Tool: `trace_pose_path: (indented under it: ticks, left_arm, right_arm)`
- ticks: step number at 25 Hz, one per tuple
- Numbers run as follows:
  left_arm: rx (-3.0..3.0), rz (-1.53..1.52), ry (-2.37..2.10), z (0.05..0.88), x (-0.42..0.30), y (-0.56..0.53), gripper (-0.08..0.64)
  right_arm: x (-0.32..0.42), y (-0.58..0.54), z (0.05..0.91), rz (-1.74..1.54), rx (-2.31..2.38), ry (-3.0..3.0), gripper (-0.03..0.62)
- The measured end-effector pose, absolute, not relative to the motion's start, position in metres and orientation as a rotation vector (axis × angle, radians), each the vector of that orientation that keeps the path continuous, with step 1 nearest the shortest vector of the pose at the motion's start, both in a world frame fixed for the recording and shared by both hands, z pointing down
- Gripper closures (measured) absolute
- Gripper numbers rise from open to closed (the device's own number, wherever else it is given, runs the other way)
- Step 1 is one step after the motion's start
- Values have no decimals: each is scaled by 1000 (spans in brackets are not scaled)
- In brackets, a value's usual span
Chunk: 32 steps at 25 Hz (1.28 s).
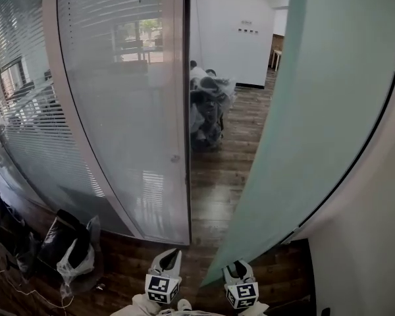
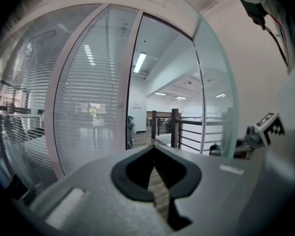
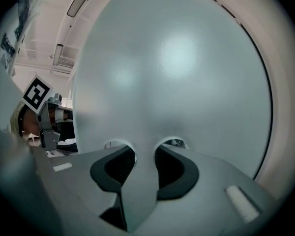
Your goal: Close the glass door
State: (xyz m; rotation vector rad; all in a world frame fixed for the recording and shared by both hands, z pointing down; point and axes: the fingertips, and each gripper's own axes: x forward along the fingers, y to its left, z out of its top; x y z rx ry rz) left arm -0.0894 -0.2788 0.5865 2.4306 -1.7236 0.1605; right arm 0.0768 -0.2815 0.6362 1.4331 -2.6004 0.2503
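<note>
The frosted pale-green glass door (image 1: 322, 110) stands open at the right of the doorway, swung toward the person. The right gripper (image 3: 145, 154) pinches the door's free edge: the pane fills the gap between both pads. The left gripper (image 2: 155, 149) is pressed together and empty, level beside the right one. A fixed glass panel with white blinds (image 1: 118, 97) stands left. Near its base, a black bag (image 1: 56, 232) and a white plastic bag (image 1: 76, 261) lie on the dark wooden floor (image 1: 230, 183); their contents cannot be made out.

Office: glass partition (image 1: 122, 110), slatted blinds (image 1: 23, 133), ceiling strip light (image 2: 140, 62)
</note>
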Motion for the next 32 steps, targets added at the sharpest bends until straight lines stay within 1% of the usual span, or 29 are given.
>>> trace_pose_path:
  ticks: [7,20,32]
  left_arm:
    - [2454,152,-1707,593,-103,-292,557]
    - [2392,137,-1783,599,-159,-292,557]
    - [2341,132,-1828,595,-161,-309,557]
  right_arm:
    - [74,-302,641,257,1481,-2579,462]
    - [50,-349,644,252,1511,-2571,460]
    - [28,-384,640,220,1528,-2581,459]
